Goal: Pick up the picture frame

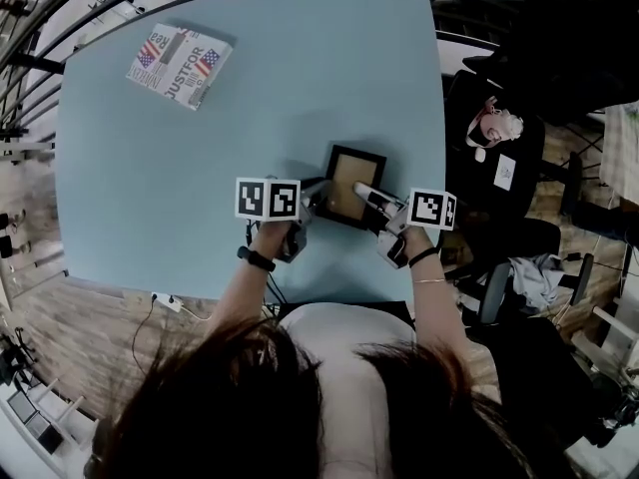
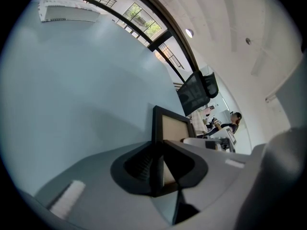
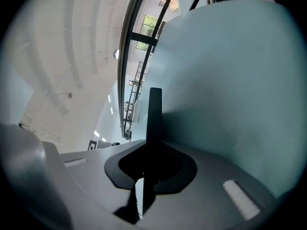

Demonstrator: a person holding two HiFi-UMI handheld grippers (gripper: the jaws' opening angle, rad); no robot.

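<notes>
A small black picture frame (image 1: 351, 185) with a tan panel lies near the front edge of the light blue table (image 1: 250, 98). My left gripper (image 1: 318, 196) is shut on the frame's left edge, and the frame (image 2: 169, 128) runs between its jaws in the left gripper view. From the right, my right gripper (image 1: 367, 196) grips the frame's near right part. In the right gripper view the frame (image 3: 153, 116) shows edge-on as a thin dark bar clamped between the jaws.
A printed packet with flag patterns (image 1: 180, 64) lies at the table's far left. Dark chairs (image 1: 509, 168) and a seated person stand off the table's right side. Railings run along the left.
</notes>
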